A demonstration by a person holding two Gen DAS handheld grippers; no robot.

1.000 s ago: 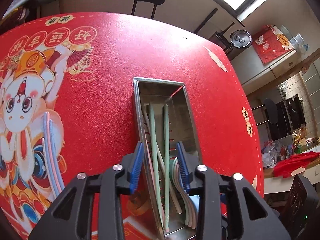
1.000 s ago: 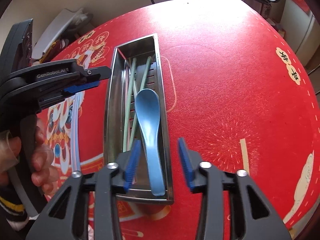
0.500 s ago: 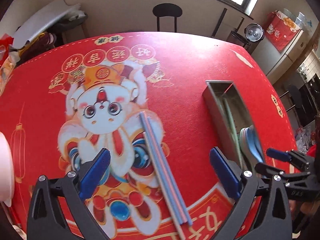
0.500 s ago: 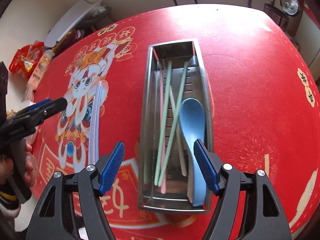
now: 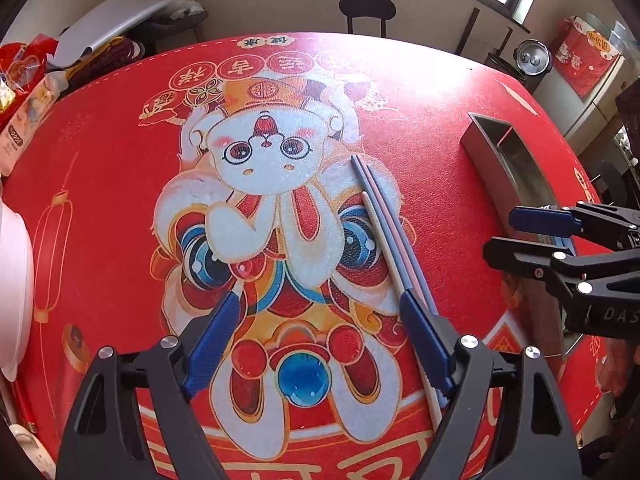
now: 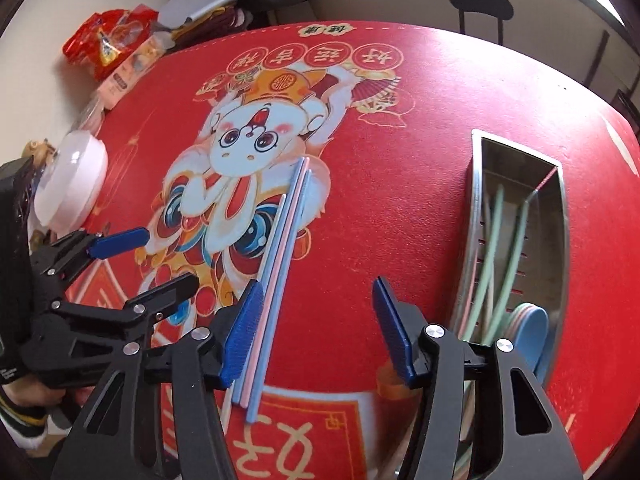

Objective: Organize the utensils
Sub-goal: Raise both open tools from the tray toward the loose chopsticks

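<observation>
Red printed cloth (image 5: pixel 440 128) covers the worktop, and both my views have swung off the steel tray onto its rabbit print. A second ago each tool sat right over the tray (image 6: pixel 560 216); now it lies off to the right, already holding green chopsticks (image 6: pixel 490 264) and a blue spoon (image 6: pixel 532 336) on stacked ones. So that drop-off looks finished and I'm onto the next pick. What's left on the cloth is a bundle of loose chopsticks (image 5: pixel 384 232), blue, pink and white, lying together beside the rabbit, well apart from the tray. Left tool (image 5: pixel 316 340) has nothing between its pads, jaws closing, bundle running under its right finger. Right tool (image 6: pixel 318 330) likewise ungripped, jaws closing on nothing, bundle just by its left pad. Either one needs centring over the bundle first.
</observation>
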